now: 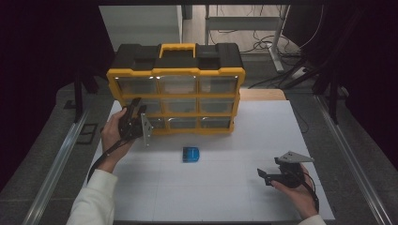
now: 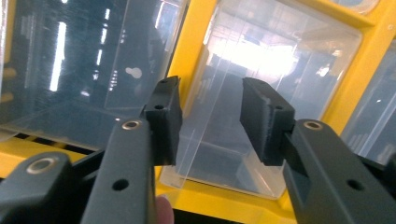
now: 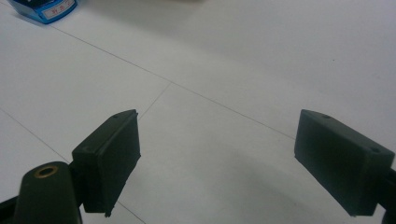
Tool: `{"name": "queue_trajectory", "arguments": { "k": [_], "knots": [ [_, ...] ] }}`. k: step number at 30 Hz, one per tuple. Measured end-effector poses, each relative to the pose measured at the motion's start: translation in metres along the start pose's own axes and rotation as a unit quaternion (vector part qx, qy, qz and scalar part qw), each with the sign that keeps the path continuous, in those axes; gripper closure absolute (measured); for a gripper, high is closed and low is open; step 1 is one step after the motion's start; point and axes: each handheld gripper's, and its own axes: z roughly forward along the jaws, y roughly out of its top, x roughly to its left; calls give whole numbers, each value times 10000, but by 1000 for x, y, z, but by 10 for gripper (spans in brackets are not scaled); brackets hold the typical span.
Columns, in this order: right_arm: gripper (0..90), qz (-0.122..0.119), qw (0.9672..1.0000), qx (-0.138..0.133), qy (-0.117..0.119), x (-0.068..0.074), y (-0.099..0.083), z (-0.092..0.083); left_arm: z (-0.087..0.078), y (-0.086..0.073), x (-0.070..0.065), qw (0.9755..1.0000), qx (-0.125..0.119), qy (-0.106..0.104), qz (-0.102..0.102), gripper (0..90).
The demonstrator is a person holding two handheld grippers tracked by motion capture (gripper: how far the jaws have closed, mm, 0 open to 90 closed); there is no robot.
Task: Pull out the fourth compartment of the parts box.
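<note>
High view: we list a yellow drawer cabinet [image 1: 176,96] at the table's [image 1: 234,187] far edge, a small blue box [image 1: 191,154] on the table before it, the left gripper [image 1: 133,117] at the cabinet's lower-left drawers, the right gripper [image 1: 270,176] well apart at the near right. Left gripper view adds what we cannot see from above: a clear drawer front [image 2: 261,84] close behind the parted jaws, pads not pressing it. Right gripper view: jaws wide apart above bare table, blue box [image 3: 44,9] at the top left corner.

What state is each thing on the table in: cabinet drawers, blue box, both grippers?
Drawer cabinet: upright, drawers look shut.
Clear drawer: between left jaws, not clamped.
Blue box: lying free on table.
Left gripper: open.
Right gripper: open, empty.
</note>
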Motion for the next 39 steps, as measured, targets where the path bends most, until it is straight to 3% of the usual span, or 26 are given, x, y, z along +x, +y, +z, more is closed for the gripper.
{"name": "queue_trajectory", "arguments": {
  "k": [6,15,39],
  "knots": [
    [148,6,10000,-1,1,0,0,0,0,0,-1,9998,54,124,121,637],
    [148,-1,10000,4,-5,0,0,0,0,0,-1,9996,85,227,145,703],
    [148,-20,10000,2,-26,0,0,-1,-4,0,0,9996,31,241,110,718]
  ]
}}
